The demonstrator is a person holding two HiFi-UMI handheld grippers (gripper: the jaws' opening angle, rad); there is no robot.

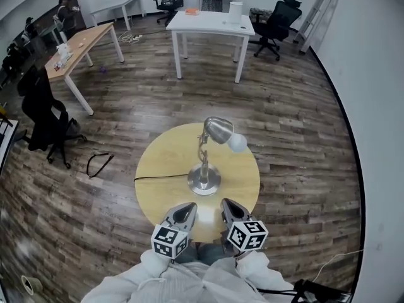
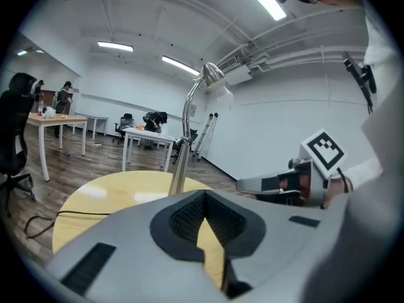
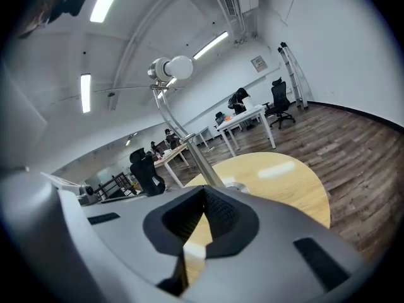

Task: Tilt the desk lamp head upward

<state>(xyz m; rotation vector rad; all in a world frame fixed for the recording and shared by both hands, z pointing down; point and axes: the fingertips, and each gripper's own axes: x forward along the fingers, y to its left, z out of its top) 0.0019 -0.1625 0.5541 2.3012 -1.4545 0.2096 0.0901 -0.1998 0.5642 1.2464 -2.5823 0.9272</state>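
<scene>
L claw [image 1: 188, 208] jaws closed together, empty; R claw [image 1: 225, 204] same. 2 claws sit side by side at near edge of 1 round pale-wood bench [image 1: 158, 163]. 1 silver metal desk lamp [image 1: 204, 179] stands mid-bench, apart from both, white bulb facing right. 1 black cord [image 1: 158, 179] runs left. Dark plank floor [image 1: 297, 137], white desk [image 1: 208, 24] behind.

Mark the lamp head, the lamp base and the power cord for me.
lamp head [image 1: 218, 129], head view, on the metal shade.
lamp base [image 1: 204, 180], head view, on the round metal foot.
power cord [image 1: 161, 178], head view, on its black stretch left of the base.
</scene>
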